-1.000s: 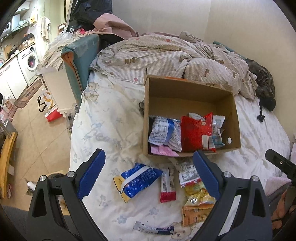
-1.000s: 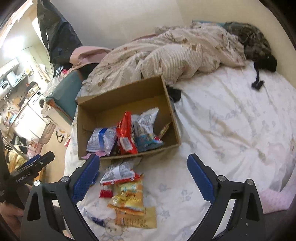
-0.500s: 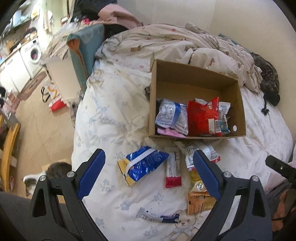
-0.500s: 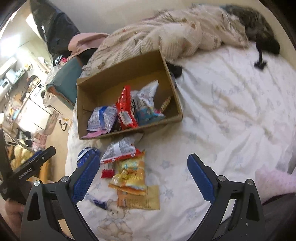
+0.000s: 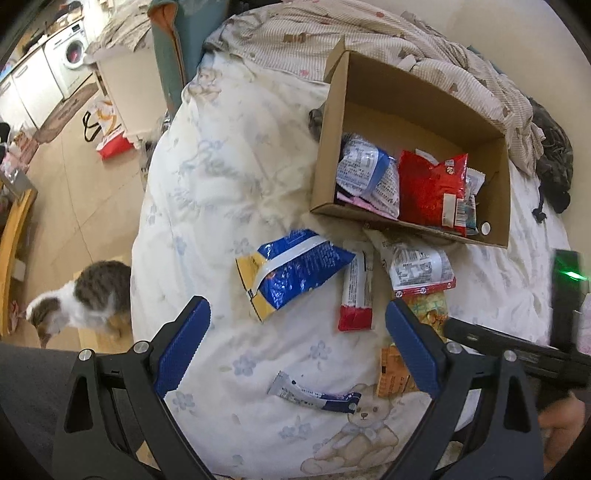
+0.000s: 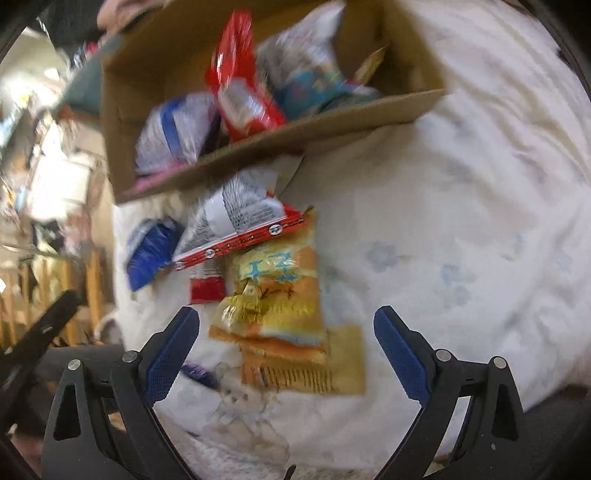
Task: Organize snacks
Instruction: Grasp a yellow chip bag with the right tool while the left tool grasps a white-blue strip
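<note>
A cardboard box [image 5: 495,199] on the bed holds a red bag [image 5: 428,184], a white-blue bag [image 5: 365,170] and other packets. Loose snacks lie in front of it: a blue-yellow bag [image 5: 291,273], a red-white bar [image 5: 356,291], a white-red packet [image 5: 421,269], an orange-yellow bag [image 6: 277,295], a flat tan packet [image 6: 332,369] and a thin blue-white stick [image 5: 314,395]. My left gripper [image 5: 295,332] is open and empty above the sheet near the blue bag. My right gripper [image 6: 284,332] is open and empty, low over the orange-yellow bag.
A rumpled blanket [image 5: 369,33] lies behind the box. A cat [image 5: 81,299] stands on the floor left of the bed. A teal chair [image 5: 177,44] and a washing machine [image 5: 74,55] are at the upper left. The white sheet [image 6: 461,221] stretches right of the snacks.
Both grippers have tilted down and moved closer to the loose snacks. The right view is now blurred and low over the orange-yellow bag. The cat has come into view.
</note>
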